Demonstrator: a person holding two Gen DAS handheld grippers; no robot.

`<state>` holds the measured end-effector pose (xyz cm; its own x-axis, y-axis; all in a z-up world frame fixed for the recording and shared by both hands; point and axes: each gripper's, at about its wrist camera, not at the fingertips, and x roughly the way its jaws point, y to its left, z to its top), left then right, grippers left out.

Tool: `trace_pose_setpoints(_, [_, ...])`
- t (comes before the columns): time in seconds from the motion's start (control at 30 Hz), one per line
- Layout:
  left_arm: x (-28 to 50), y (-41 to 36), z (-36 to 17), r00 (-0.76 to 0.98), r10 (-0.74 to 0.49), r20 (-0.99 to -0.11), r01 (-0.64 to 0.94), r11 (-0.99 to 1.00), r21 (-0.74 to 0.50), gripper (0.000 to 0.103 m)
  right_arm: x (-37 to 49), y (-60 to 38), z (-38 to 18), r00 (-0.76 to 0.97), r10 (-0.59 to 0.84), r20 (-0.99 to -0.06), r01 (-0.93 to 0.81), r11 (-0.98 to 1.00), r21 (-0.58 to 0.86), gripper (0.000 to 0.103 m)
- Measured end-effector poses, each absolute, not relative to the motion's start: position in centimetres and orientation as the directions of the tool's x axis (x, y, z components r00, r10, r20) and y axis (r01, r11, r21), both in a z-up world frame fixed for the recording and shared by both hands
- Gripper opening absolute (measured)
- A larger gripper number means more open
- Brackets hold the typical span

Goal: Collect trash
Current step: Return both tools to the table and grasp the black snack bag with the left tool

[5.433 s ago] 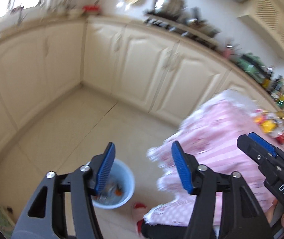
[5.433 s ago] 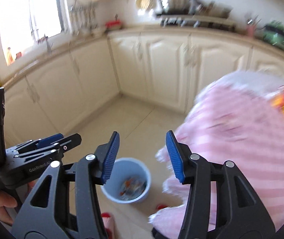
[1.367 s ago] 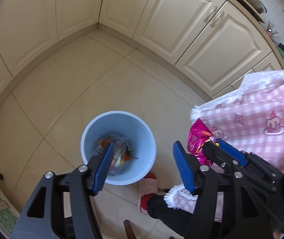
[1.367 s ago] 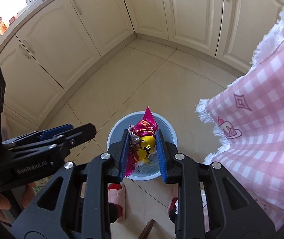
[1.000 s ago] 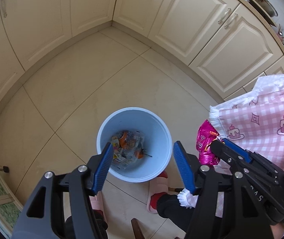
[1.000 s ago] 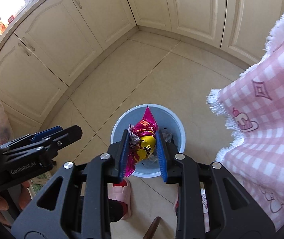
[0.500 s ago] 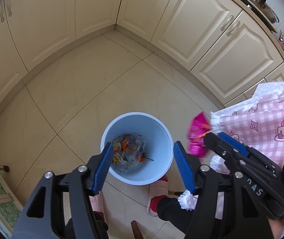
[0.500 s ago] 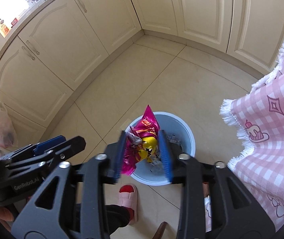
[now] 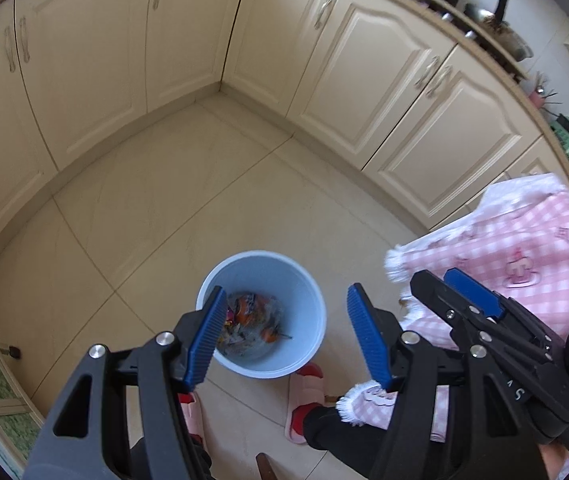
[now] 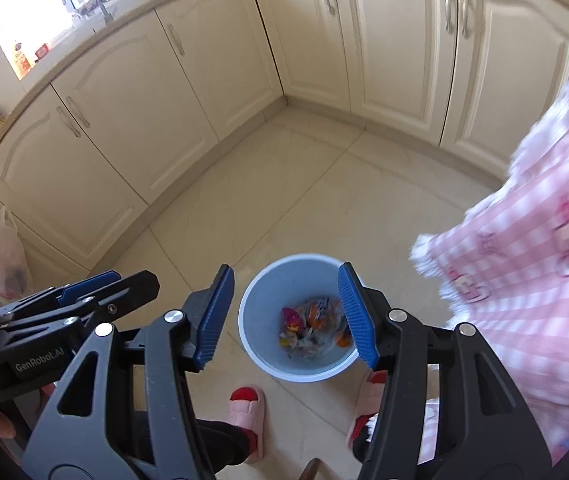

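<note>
Pink wrapper down in bin among other trash. Right gripper jaws just been opening, nothing between; left gripper wide, empty. More trash likely on desk, unseen.

You have one blue bin on the floor, holding a heap of wrappers too jumbled to count, one of them pink. You hold two hand-held grippers, the left and the right. You wear two pink slippers. One pink checked cloth hangs nearby. One plastic bag sits by the cabinets.
</note>
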<state>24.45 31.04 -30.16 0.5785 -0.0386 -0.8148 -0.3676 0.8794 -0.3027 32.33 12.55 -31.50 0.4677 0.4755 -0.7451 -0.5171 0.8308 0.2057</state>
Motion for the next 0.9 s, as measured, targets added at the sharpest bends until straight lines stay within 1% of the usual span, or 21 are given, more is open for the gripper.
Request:
trace_pose_setpoints(0.27, [22.4,26.1,-21.5,0.704,-0.045,-0.709,-0.249,0.919,-0.305,0.063,28.1,6.8,-22.2,0.642,0.462,-0.612,-0.497,0.858,0.127,0.054])
trace_pose_setpoints(0.37, [22.6,22.0,-17.4,0.751,-0.097,-0.653,-0.144,0.942,-0.305,0.065,26.7,2.8,-18.9,0.713,0.420,-0.562,-0.449,0.888,0.095,0.055])
trace_pose_setpoints(0.47, [23.6,18.0,-14.7,0.768,-0.154,-0.621,-0.044,0.955,-0.292,0.066,25.7,-2.1,-16.3,0.769,0.380,-0.515,-0.386,0.917,0.099,0.056])
trace_pose_setpoints(0.53, [24.6,14.1,-12.9,0.771,-0.202,-0.604,0.035,0.960,-0.276,0.066,25.2,-6.4,-15.0,0.809,0.328,-0.488,-0.324,0.941,0.096,0.058])
trace_pose_setpoints(0.63, [26.2,8.3,-11.5,0.757,-0.266,-0.597,0.149,0.960,-0.238,0.066,25.0,-12.3,-14.0,0.842,0.256,-0.475,-0.237,0.966,0.102,0.059])
trace_pose_setpoints(0.73, [27.8,3.2,-11.0,0.734,-0.305,-0.606,0.235,0.952,-0.195,0.066,25.2,-18.4,-13.8,0.861,0.169,-0.479,-0.135,0.985,0.104,0.059])
trace_pose_setpoints(0.83, [29.9,-1.9,-11.3,0.688,-0.373,-0.622,0.328,0.925,-0.192,0.066,25.6,-23.7,-14.0,0.864,0.094,-0.494,-0.047,0.993,0.108,0.060])
trace_pose_setpoints(0.9, [31.2,-4.9,-11.9,0.661,-0.395,-0.638,0.365,0.912,-0.186,0.066,25.9,-26.9,-14.2,0.860,0.050,-0.507,0.008,0.994,0.111,0.060])
